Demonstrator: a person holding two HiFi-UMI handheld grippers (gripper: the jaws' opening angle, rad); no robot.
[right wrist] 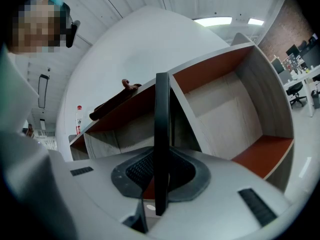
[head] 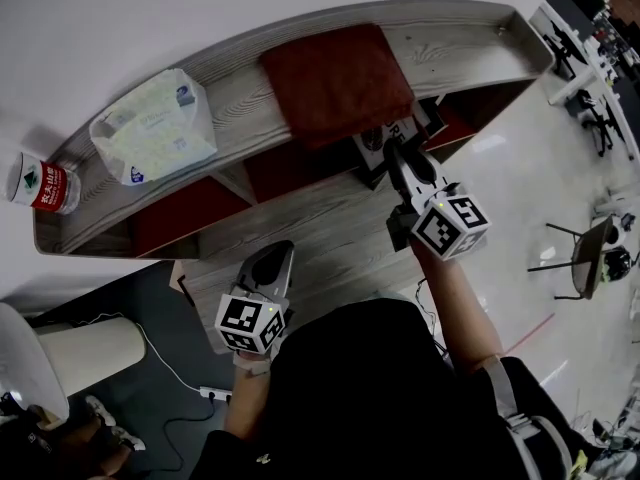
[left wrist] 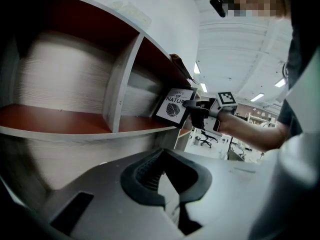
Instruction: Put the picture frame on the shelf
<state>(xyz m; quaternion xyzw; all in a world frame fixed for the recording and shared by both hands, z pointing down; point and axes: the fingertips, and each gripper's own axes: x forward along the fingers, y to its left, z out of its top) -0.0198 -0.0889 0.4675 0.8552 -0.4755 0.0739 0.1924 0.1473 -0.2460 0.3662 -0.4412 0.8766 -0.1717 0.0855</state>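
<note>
A black picture frame (head: 383, 140) with a white leaf print is held upright at the front of the shelf's (head: 455, 43) middle opening. My right gripper (head: 398, 160) is shut on it. In the right gripper view the frame (right wrist: 161, 129) shows edge-on between the pads, in front of the shelf's upright divider (right wrist: 186, 111). In the left gripper view the frame (left wrist: 174, 107) leans over the red shelf board (left wrist: 60, 119), with the right gripper (left wrist: 193, 104) on its right edge. My left gripper (head: 271, 264) hangs lower and nearer to me, shut and empty.
On the shelf's top lie a tissue pack (head: 155, 128), a dark red cloth (head: 335, 78) and a water bottle (head: 42, 183). A chair (head: 588, 258) stands on the floor at the right. A white cylinder (head: 80, 353) and a power strip (head: 215, 394) are at the lower left.
</note>
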